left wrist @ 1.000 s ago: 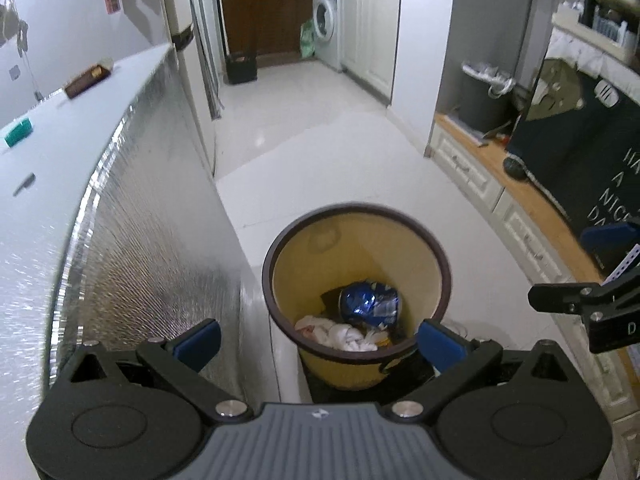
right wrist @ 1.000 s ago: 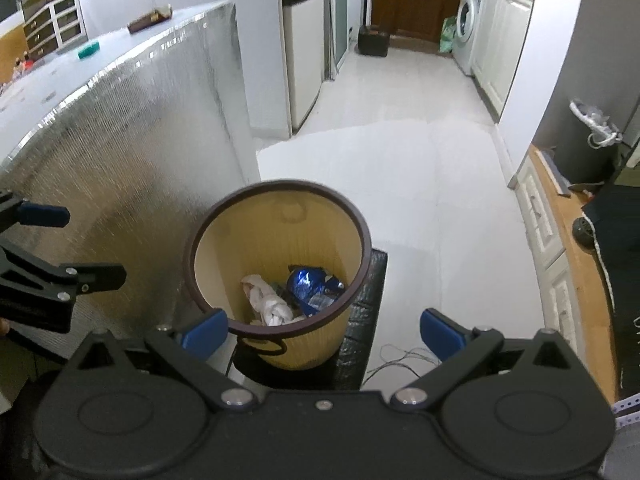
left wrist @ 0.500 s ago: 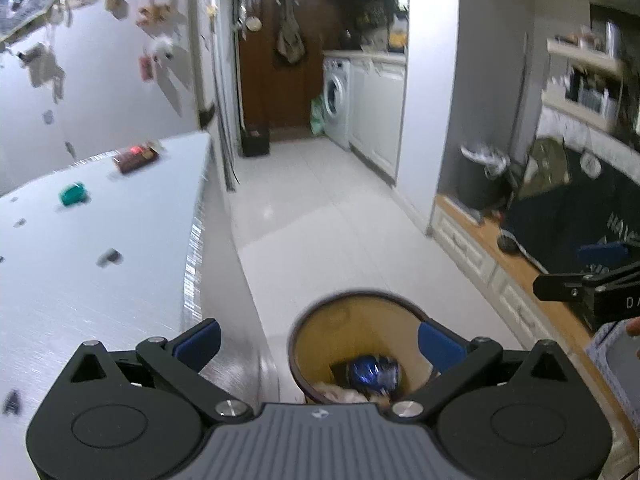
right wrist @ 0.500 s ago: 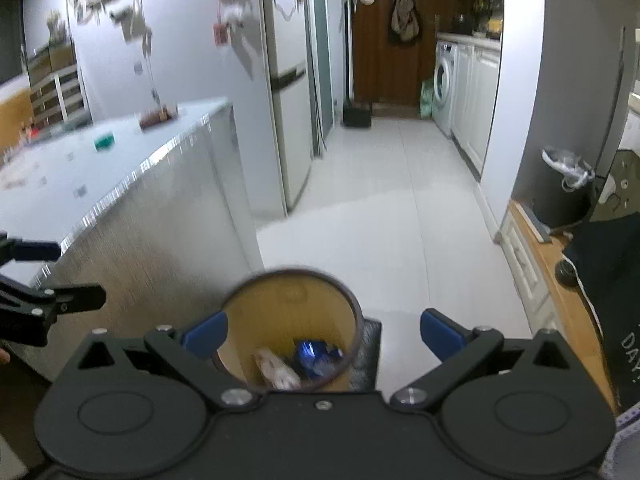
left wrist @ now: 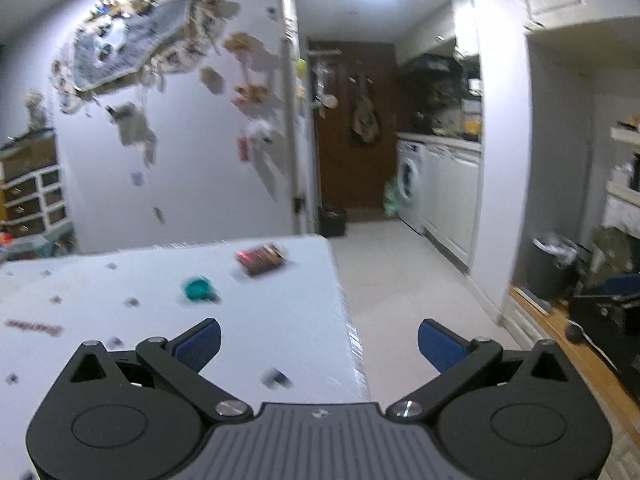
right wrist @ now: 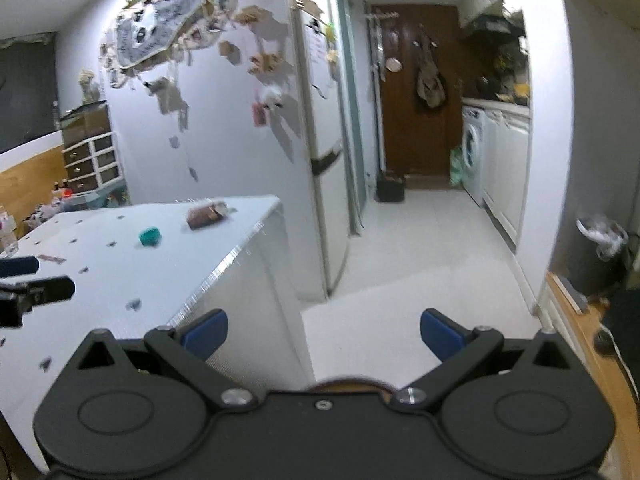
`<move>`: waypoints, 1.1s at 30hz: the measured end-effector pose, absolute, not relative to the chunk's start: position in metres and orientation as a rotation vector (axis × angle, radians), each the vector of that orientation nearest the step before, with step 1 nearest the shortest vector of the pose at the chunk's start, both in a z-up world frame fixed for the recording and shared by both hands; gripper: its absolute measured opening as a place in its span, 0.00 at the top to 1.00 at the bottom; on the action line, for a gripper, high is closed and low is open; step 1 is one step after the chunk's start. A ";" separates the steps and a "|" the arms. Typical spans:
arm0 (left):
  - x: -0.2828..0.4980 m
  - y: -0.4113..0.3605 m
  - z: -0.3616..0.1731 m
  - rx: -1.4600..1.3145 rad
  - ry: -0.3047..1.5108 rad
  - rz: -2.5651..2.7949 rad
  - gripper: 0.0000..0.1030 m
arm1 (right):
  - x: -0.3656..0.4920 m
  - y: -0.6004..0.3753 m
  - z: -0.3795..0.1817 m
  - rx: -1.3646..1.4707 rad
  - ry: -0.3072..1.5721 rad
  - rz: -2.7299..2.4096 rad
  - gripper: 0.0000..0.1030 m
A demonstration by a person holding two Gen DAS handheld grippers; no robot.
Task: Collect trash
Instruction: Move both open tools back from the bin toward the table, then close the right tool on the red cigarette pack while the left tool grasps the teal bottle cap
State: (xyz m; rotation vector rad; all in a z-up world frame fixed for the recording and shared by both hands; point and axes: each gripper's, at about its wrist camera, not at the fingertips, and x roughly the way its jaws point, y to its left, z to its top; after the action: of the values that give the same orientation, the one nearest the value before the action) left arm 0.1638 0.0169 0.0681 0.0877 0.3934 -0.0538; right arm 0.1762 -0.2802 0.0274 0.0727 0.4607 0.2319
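Trash bin [right wrist: 347, 383]: only a sliver of dark rim shows above the right gripper's body; contents hidden.
Brown packet [left wrist: 262, 258] and teal item [left wrist: 196, 289] beyond it on the white table [left wrist: 280, 320]: motion-blurred, unidentifiable.
Small dark scraps around them: too small to tell.

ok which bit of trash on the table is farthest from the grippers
The brown wrapper, near the table's far corner; the green cap and small scraps lie closer.
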 end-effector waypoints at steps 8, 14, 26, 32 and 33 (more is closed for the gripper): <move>0.209 0.060 0.108 0.094 0.340 0.022 0.00 | 0.227 -0.223 0.077 0.029 0.370 0.331 0.00; 0.263 0.091 0.120 0.091 0.320 0.043 0.00 | 0.275 -0.184 0.107 0.034 0.303 0.389 0.00; 0.385 0.141 0.094 -0.020 0.338 0.102 0.00 | 0.392 -0.118 0.111 0.023 0.263 0.449 0.00; 0.423 0.158 0.068 -0.053 0.377 0.137 0.00 | 0.443 -0.099 0.100 0.055 0.284 0.457 0.00; 0.429 0.161 0.065 -0.058 0.385 0.137 0.00 | 0.449 -0.095 0.097 0.050 0.289 0.458 0.00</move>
State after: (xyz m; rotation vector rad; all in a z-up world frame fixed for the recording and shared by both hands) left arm 0.4293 0.1608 0.0650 -0.0585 0.3847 0.1370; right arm 0.4489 -0.0946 0.0971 0.0501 0.2886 0.4583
